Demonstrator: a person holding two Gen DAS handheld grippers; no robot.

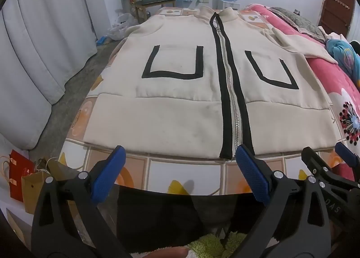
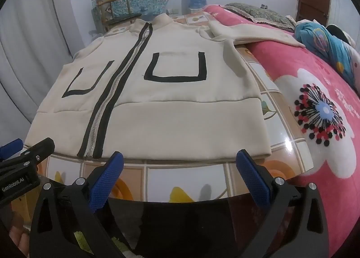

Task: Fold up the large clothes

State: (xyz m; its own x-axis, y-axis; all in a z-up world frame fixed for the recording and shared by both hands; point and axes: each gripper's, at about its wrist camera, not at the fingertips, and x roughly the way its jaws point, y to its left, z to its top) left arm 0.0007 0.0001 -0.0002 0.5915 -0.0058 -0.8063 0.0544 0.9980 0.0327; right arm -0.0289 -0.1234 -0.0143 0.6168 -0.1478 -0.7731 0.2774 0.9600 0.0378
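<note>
A cream zip-up jacket is being displayed front-up and fully spread on a tile-patterned tabletop, its zipper closed and its collar lying at the far end. It is judged that the garment is being kept flat like this so that clean folds can be started from the hem. One sleeve is being left draped off the tabletop onto the pink flowered blanket of the bed beside it, and it will probably need to be brought in first.

The left tongs are being held released, fingers spread wide with nothing between them, angled down just short of the hem near the bottom of the zipper. The right tongs are likewise being held released and empty, hovering just before the hem on the jacket's other half, below the black-outlined pocket. No fabric is being touched by either pair. Both are being positioned side by side along the near edge, which suggests the hem is being lined up for a two-handed pick.
</note>
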